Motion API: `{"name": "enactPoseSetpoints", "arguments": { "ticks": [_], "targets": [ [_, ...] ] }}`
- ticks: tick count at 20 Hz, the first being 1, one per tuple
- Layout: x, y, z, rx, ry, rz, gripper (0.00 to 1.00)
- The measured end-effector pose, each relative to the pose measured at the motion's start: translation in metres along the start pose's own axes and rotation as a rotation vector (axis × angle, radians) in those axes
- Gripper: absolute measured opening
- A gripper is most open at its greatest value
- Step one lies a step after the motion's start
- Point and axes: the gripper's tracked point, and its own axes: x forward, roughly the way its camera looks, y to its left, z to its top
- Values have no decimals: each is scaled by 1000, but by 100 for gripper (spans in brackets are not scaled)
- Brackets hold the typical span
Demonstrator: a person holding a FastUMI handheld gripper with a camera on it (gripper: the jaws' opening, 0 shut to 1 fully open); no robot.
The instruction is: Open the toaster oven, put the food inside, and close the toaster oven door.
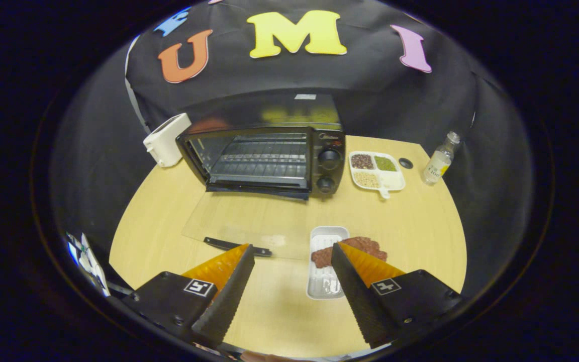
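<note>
Pale wood table (420, 241) under black cloth. At the back stands the toaster oven (269, 156), door (239, 226) dropped flat. The gripper (292, 256) hangs spread, holding nothing. Just ahead, a shallow tray (325, 236) runs lengthwise toward the oven; the meat (365, 245) lies crosswise, likely soft and greasy, so grip the tray's rim.

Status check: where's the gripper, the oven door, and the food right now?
Gripper open, holding nothing. Toaster oven door already down flat on the table. Meat on its tray by the right finger. Path to oven clear.
</note>
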Motion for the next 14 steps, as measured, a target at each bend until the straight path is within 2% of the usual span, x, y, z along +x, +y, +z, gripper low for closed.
{"name": "enactPoseSetpoints", "arguments": {
  "ticks": [4,10,14],
  "targets": [
    [4,-41,2,51,24,19,97],
    [37,-83,-17,143,105,78,95],
    [54,-96,-25,213,139,121,87]
  ]
}}
